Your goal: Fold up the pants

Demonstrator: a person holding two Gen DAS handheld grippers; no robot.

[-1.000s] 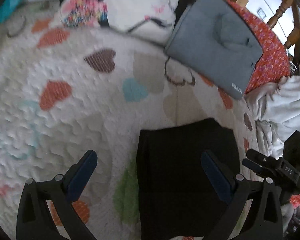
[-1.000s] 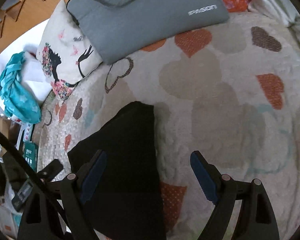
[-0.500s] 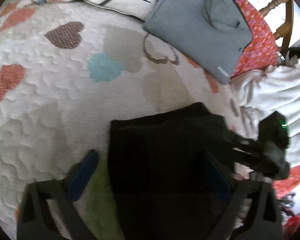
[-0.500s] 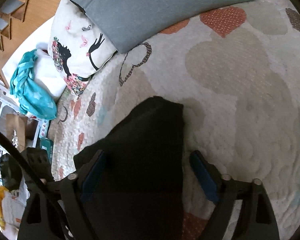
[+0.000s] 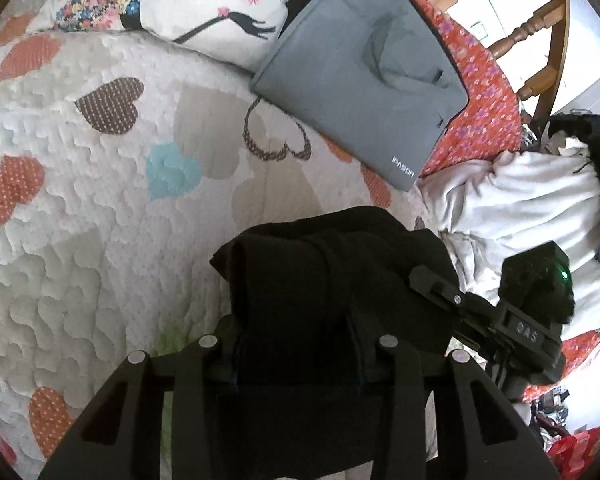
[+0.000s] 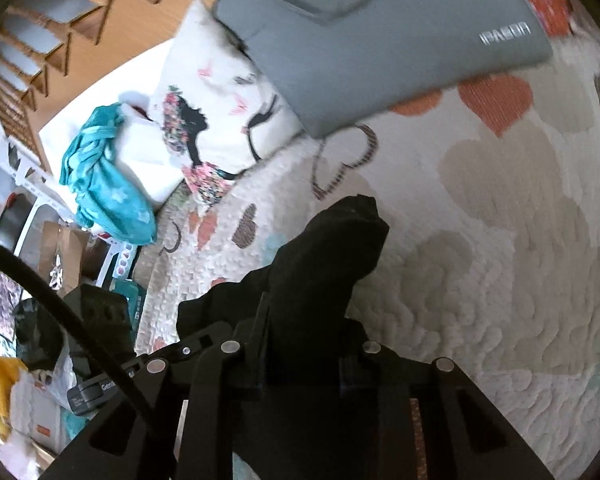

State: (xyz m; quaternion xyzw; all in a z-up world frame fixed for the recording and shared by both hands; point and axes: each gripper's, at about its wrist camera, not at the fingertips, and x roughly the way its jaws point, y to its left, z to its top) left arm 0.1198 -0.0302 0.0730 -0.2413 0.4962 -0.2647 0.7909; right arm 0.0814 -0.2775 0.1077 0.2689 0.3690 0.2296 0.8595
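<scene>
We see the left gripper (image 5: pixel 296 344) with its jaws pulled in narrow. They have just been closing, and now they squeeze a bunch of the black pants (image 5: pixel 324 272). The cloth fills the gap, so the blue pads are almost hidden.

The right gripper (image 6: pixel 304 356) is the same. Its jaws have just been closing too, and they pinch another part of the pants (image 6: pixel 324 264). A dark lump of cloth sticks up past them.

The pants are bunched up on the bed (image 5: pixel 100 200), on the cover with hearts. We cannot see the near part of the pants; the grippers hide it.

A grey bag (image 5: pixel 360 80) lies farther back, with a pillow (image 5: pixel 188 4) beside it. The bag looks blurry in the right view. White clothes (image 5: pixel 520 200) are piled at the right side, partly behind the right gripper.
</scene>
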